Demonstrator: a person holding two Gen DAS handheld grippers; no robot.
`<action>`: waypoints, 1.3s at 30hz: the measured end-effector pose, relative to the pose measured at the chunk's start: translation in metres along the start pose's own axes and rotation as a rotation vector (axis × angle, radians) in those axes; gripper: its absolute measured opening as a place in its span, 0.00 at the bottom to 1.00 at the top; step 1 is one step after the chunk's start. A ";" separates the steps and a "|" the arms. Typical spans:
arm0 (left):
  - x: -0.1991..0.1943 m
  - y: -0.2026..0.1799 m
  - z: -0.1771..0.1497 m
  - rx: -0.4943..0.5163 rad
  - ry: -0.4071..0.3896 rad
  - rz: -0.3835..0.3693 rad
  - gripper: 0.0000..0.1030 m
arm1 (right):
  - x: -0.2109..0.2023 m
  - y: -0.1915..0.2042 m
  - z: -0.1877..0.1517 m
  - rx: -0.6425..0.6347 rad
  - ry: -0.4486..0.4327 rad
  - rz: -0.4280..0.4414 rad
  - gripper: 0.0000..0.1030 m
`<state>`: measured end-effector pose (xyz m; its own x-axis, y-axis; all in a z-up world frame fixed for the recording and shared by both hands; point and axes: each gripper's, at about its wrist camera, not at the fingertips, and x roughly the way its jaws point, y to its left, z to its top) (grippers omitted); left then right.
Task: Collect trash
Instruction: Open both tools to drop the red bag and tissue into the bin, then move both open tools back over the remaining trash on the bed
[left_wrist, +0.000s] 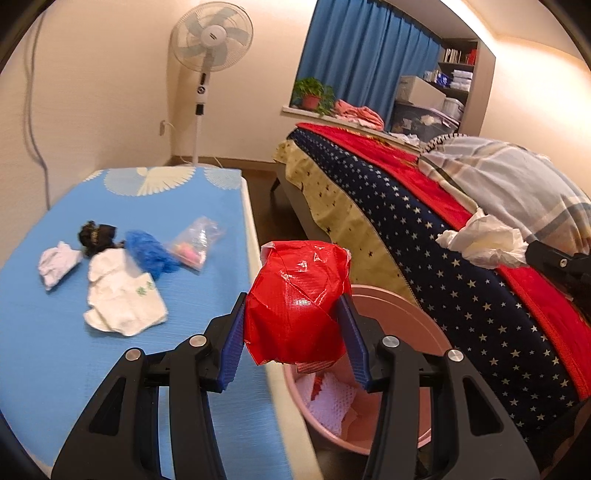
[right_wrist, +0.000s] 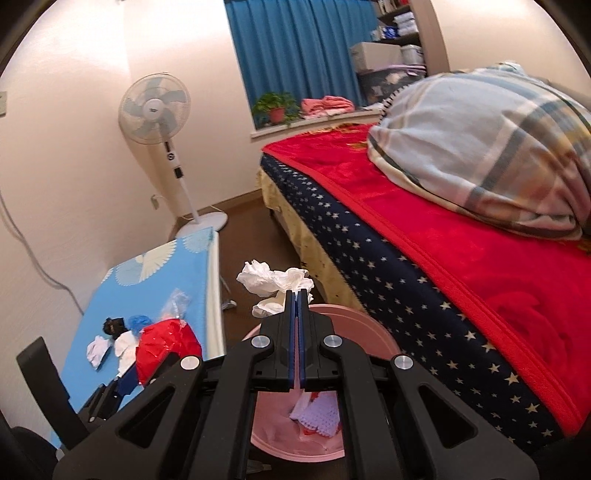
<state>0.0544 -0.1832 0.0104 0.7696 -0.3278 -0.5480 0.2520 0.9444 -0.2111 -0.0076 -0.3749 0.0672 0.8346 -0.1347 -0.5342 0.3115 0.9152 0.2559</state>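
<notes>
Red plastic bag (left_wrist: 295, 310) clamped in left gripper (left_wrist: 294, 325) jaws; right gripper (right_wrist: 297, 295) jaws pinch white tissue (right_wrist: 273, 282); no legible writing.

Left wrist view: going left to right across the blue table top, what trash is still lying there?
White wad → black scrap → white paper → blue bag → clear bag. Right of the table, the left gripper holds the red bag by the pink bin.

Crumpled red plastic bag (left_wrist: 295, 306) above pink bin's rim (left_wrist: 402, 314), crumpled white tissue (right_wrist: 273, 284) over bin, more scraps (left_wrist: 122, 295) on blue table (left_wrist: 55, 350)
</notes>
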 end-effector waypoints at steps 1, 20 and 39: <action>0.004 -0.002 -0.001 0.002 0.005 -0.002 0.46 | 0.001 -0.002 0.000 0.005 0.002 -0.004 0.01; 0.040 -0.002 -0.010 -0.008 0.115 -0.081 0.56 | 0.027 0.000 -0.004 0.045 0.039 -0.076 0.47; 0.013 0.108 0.005 -0.166 0.022 0.135 0.33 | 0.047 0.072 -0.023 -0.014 0.011 0.044 0.47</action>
<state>0.0946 -0.0856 -0.0153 0.7762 -0.2007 -0.5976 0.0456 0.9634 -0.2643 0.0434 -0.3062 0.0424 0.8425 -0.0902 -0.5311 0.2679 0.9255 0.2679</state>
